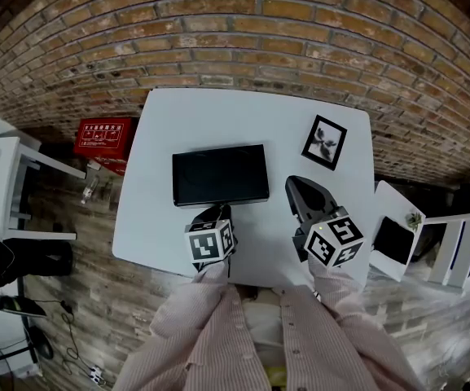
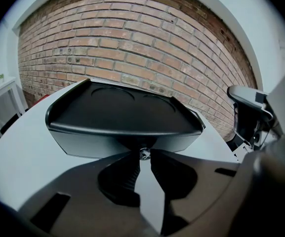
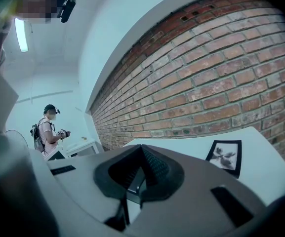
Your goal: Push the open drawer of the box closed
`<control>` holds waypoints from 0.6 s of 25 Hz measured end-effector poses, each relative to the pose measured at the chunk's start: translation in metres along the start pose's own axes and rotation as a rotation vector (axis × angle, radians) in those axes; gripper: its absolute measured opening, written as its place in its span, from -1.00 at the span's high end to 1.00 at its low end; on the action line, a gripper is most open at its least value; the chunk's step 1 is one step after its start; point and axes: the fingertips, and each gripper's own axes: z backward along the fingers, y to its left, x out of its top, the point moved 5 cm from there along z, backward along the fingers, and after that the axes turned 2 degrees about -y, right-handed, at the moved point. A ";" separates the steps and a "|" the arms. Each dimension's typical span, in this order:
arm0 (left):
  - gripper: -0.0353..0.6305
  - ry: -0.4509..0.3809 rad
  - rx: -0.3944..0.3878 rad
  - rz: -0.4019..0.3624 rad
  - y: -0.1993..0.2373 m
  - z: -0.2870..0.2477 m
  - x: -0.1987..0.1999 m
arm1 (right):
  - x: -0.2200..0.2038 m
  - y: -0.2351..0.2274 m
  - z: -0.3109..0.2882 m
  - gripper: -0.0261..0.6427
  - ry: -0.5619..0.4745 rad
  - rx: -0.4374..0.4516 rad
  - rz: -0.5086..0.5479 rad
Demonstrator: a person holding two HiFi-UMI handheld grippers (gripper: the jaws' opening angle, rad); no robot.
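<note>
Fingers of the left gripper point(image 2: 143, 151) were pinched on the little knob point(image 2: 143, 154) at the front of the box point(image 1: 220, 175), which sat mid-tabletop point(image 1: 157, 218). Looked like the push was just starting, so next I'd guess a straight shove toward the wall. The right gripper point(image 3: 140, 150) had its fingers together, empty, beside the box. Only the left gripper view showed the knob. The head view didn't show how far out the drawer was.

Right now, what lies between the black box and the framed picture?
Nothing but bare white table: the head view shows an empty stretch between the box and the picture.
</note>
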 end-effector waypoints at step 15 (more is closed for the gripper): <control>0.69 -0.022 0.011 -0.009 -0.001 -0.001 -0.001 | 0.000 -0.003 0.001 0.91 0.001 -0.004 -0.002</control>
